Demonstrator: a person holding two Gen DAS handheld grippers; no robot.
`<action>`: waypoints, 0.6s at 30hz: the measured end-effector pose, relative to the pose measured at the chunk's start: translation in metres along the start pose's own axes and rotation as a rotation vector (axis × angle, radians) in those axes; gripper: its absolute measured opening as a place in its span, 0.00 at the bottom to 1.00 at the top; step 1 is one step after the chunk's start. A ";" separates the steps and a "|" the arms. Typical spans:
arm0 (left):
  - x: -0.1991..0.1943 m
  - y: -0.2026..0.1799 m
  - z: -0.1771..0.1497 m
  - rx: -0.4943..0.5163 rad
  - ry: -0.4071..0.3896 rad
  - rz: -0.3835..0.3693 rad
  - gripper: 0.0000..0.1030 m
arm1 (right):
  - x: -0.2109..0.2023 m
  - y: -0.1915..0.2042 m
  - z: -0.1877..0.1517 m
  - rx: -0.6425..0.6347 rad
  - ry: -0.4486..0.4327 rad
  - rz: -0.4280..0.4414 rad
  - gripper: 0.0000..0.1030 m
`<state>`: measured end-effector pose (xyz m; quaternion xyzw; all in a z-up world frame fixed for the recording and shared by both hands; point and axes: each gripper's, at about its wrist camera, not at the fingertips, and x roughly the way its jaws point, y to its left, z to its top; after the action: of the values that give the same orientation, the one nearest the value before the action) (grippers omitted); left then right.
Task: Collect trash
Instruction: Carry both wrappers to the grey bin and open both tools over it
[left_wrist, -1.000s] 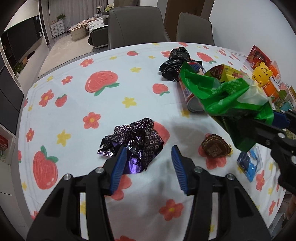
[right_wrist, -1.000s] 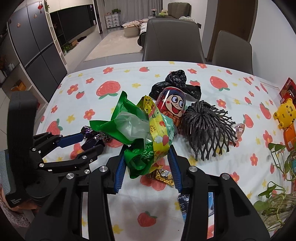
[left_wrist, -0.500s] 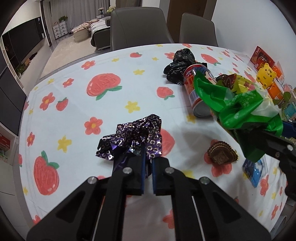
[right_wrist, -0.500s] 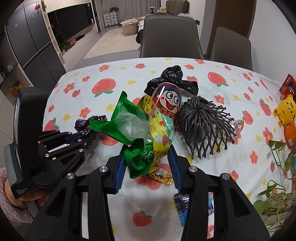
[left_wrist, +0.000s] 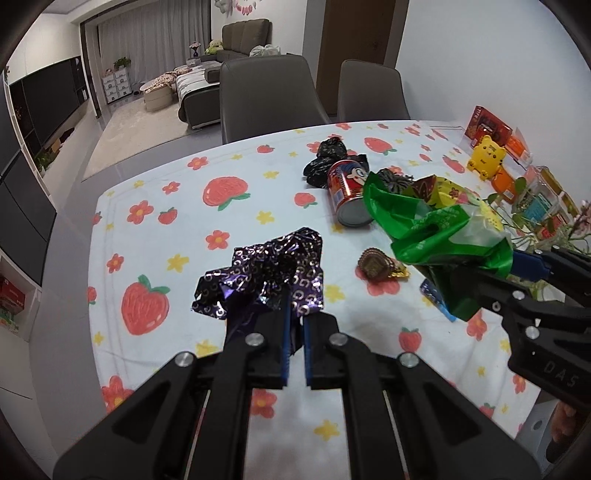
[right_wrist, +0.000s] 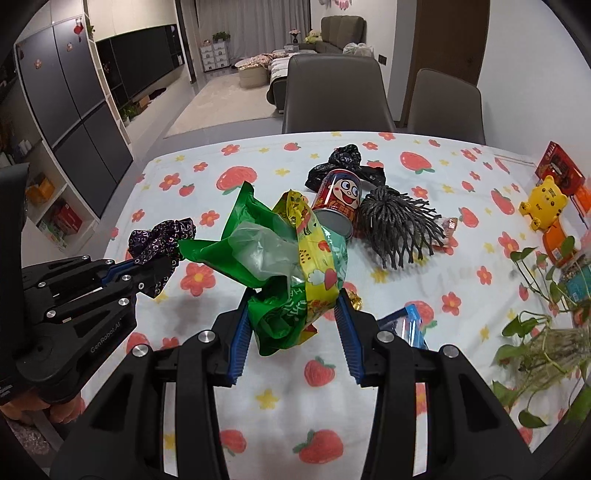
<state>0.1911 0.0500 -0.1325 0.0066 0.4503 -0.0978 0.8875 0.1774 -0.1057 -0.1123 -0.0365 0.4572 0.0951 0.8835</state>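
My left gripper (left_wrist: 294, 334) is shut on a crumpled purple foil wrapper (left_wrist: 266, 273) and holds it above the strawberry tablecloth (left_wrist: 155, 229); the wrapper also shows in the right wrist view (right_wrist: 162, 240). My right gripper (right_wrist: 293, 332) is shut on a green plastic bag (right_wrist: 258, 251) stuffed with a yellow snack wrapper (right_wrist: 314, 258). The bag also shows in the left wrist view (left_wrist: 436, 236), to the right of the purple wrapper. A red cartoon can (right_wrist: 338, 203) lies on its side behind the bag.
A black plastic bag (right_wrist: 343, 162), a grey mesh net (right_wrist: 399, 229), a brown-gold cupcake wrapper (left_wrist: 376, 264) and a blue packet (right_wrist: 412, 325) lie on the table. A yellow toy (right_wrist: 545, 201), boxes and a plant (right_wrist: 546, 332) stand at the right. Two chairs stand at the far edge.
My left gripper shut on the purple wrapper and lifted it off the table, toward the green bag. My right gripper kept holding the bag.
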 end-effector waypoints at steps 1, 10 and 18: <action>-0.009 -0.004 -0.004 0.011 -0.009 -0.007 0.06 | -0.010 0.000 -0.006 0.009 -0.008 -0.006 0.40; -0.073 -0.056 -0.051 0.140 -0.027 -0.111 0.06 | -0.099 -0.018 -0.091 0.151 -0.046 -0.121 0.40; -0.100 -0.149 -0.087 0.338 -0.006 -0.262 0.06 | -0.176 -0.074 -0.185 0.343 -0.038 -0.288 0.40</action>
<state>0.0375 -0.0710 -0.0932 0.0965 0.4220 -0.2866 0.8547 -0.0551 -0.2298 -0.0781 0.0511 0.4400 -0.1103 0.8897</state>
